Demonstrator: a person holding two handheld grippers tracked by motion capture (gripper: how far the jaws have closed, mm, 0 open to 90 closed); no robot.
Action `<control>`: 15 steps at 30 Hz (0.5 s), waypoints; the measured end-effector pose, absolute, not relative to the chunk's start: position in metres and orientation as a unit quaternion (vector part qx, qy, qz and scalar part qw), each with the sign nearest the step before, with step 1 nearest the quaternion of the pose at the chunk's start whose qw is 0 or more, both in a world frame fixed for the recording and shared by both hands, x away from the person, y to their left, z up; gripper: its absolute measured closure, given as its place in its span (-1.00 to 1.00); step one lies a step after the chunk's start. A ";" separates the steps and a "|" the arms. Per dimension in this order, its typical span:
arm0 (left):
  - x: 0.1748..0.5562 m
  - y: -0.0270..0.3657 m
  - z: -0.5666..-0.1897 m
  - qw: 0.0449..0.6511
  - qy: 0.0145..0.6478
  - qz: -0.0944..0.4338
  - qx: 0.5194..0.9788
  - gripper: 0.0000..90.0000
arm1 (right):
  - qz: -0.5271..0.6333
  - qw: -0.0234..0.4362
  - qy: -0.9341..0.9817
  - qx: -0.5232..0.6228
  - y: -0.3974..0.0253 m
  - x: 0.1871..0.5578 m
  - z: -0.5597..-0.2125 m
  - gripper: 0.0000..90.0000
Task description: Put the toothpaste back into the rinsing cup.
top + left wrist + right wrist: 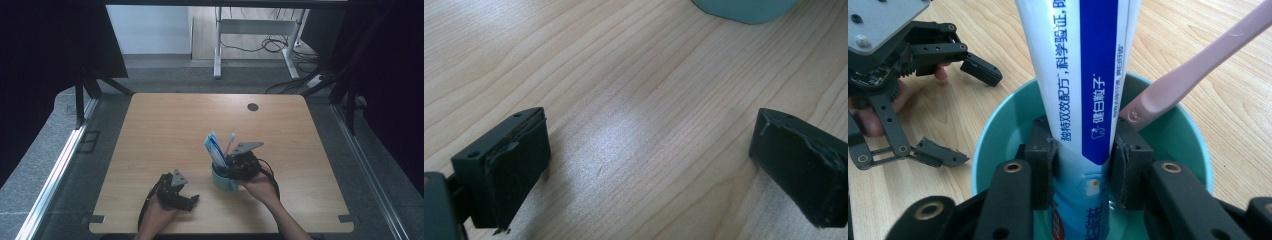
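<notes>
A teal cup (222,181) (998,130) stands near the table's front middle. Inside it a blue and white toothpaste tube (215,149) (1087,85) stands upright, and a pink toothbrush (230,142) (1193,70) leans against the rim. My right gripper (235,167) (1082,160) reaches into the cup from above and is shut on the tube's lower part. My left gripper (189,199) (649,165) rests low over the bare wood to the left of the cup, jaws wide apart with nothing between them. The cup's edge (744,10) lies ahead of it.
The wooden table (165,125) has a dark round grommet (252,106) near its far edge. Beyond the table stand a white desk frame (255,30) and loose cables (280,47) on the floor. Dark curtains flank both sides.
</notes>
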State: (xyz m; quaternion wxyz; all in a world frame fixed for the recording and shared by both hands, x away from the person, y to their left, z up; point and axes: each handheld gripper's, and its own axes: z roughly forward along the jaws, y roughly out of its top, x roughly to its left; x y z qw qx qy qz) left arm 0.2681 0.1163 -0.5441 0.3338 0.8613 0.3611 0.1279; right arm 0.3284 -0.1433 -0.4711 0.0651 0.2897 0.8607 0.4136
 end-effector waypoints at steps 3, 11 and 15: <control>0.268 0.116 -0.544 0.334 0.361 0.128 0.861 -0.93 | 0.412 0.066 0.861 0.291 -0.144 0.328 -0.472 0.38; 0.268 0.116 -0.544 0.334 0.361 0.128 0.861 -0.93 | 0.407 0.069 0.865 0.285 -0.142 0.327 -0.469 0.23; 0.268 0.116 -0.544 0.335 0.362 0.128 0.861 -0.93 | 0.408 0.072 0.866 0.281 -0.142 0.326 -0.466 0.17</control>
